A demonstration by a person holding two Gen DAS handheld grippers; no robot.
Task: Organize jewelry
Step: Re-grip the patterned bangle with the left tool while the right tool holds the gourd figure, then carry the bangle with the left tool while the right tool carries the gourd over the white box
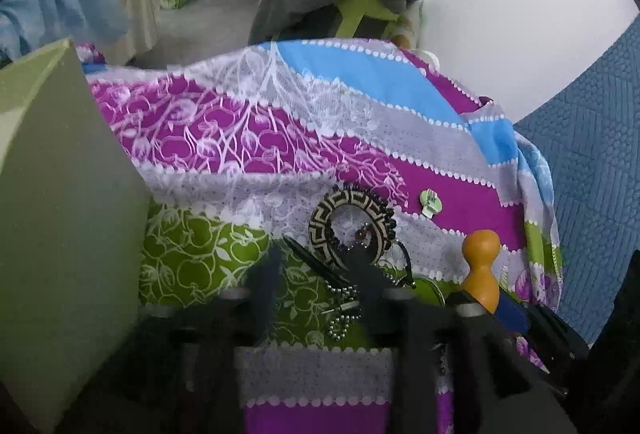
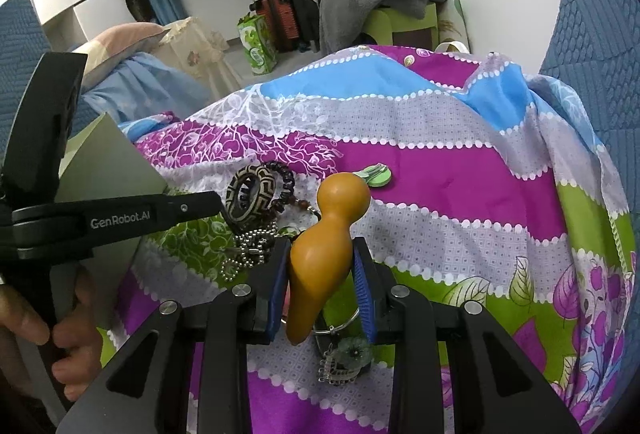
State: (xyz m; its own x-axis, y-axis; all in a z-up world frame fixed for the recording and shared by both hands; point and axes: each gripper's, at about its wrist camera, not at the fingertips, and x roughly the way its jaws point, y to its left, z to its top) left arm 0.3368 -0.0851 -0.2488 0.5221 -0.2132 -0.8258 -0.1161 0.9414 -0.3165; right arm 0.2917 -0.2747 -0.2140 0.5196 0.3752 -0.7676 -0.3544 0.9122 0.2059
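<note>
Wooden gourd point(image 2: 320, 246), orange-brown: pinched between the blue pads point(image 2: 362, 286) of the right hand-held gripper point(image 2: 320, 274), bulb near, small head far, long axis running along the fingers and leaning slightly right. A key ring and a green flower charm point(image 2: 352, 350) lie under it on the striped bedspread point(image 2: 460, 173).

Jewelry pile, just left of the gourd: patterned ring point(image 1: 350, 224) with dark bead bracelet point(image 2: 286, 177), ball chain point(image 1: 344, 310) nearer.

Left hand-held gripper point(image 1: 316, 274): fingers spread, nothing pinched; the chain lies between them and the ring just beyond their tips. It is the nearer gripper to the pile.

Grey-green box lid point(image 1: 60, 213): far left of the pile, beside the left gripper.

Green badge point(image 1: 430, 201): far right, apart.
</note>
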